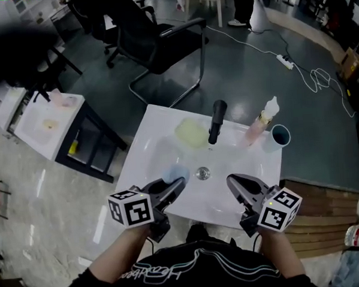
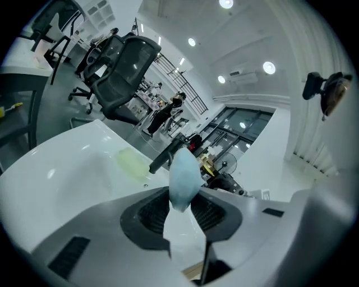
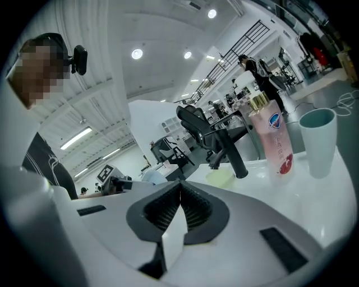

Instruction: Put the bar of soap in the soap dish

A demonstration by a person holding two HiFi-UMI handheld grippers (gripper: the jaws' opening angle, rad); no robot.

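The bar of soap, pale blue, was seen in the head view clamped at the tip of the left gripper, over the near left part of the white sink and just left of the drain; the yellow-green soap dish was set farther off, just left of the black faucet, and was kept apart from the soap; the right gripper was held over the sink's near right; a pink bottle and a teal cup were placed at the far right corner. In the left gripper view, the soap was shown pinched on edge between the two ribbed pads, its far end projecting past them; the dish was seen beyond, to the left. In the right gripper view, the jaws were seen pressed together with nothing between them; the bottle and cup were seen right of the faucet.
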